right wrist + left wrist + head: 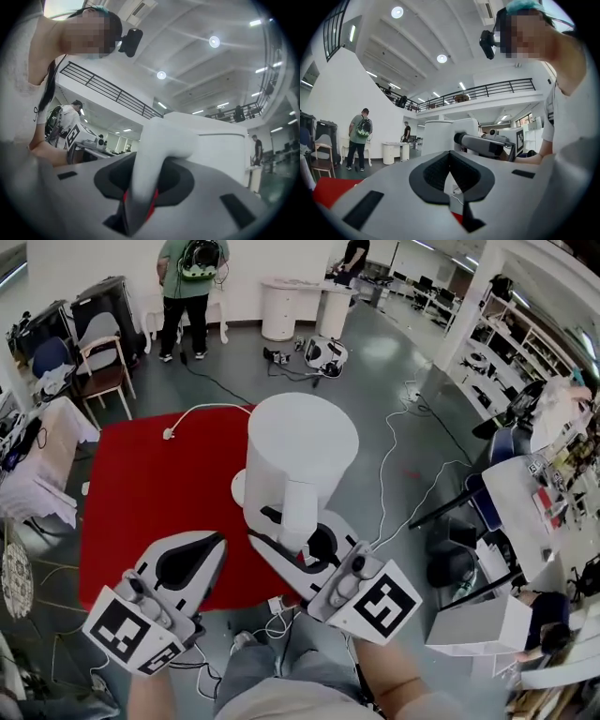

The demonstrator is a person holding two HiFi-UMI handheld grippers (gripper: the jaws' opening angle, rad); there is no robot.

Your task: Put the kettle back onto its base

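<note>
A white kettle (300,451) hangs over the red carpet (141,493), its body toward the far side and its handle (157,140) toward me. My right gripper (307,542) is shut on that handle, which fills the space between its black pads (180,180). A white round edge, apparently the base (237,488), peeks out left of the kettle; a white cord (202,409) runs from there to a plug. My left gripper (218,540) floats beside the kettle at the left, its tips together and nothing held.
A person with a backpack (192,277) stands at the back. Chairs and bags (98,357) line the left side. Round white cabinets (279,310) are far off, cables (394,456) cross the grey floor, and a cluttered desk (525,493) stands on the right.
</note>
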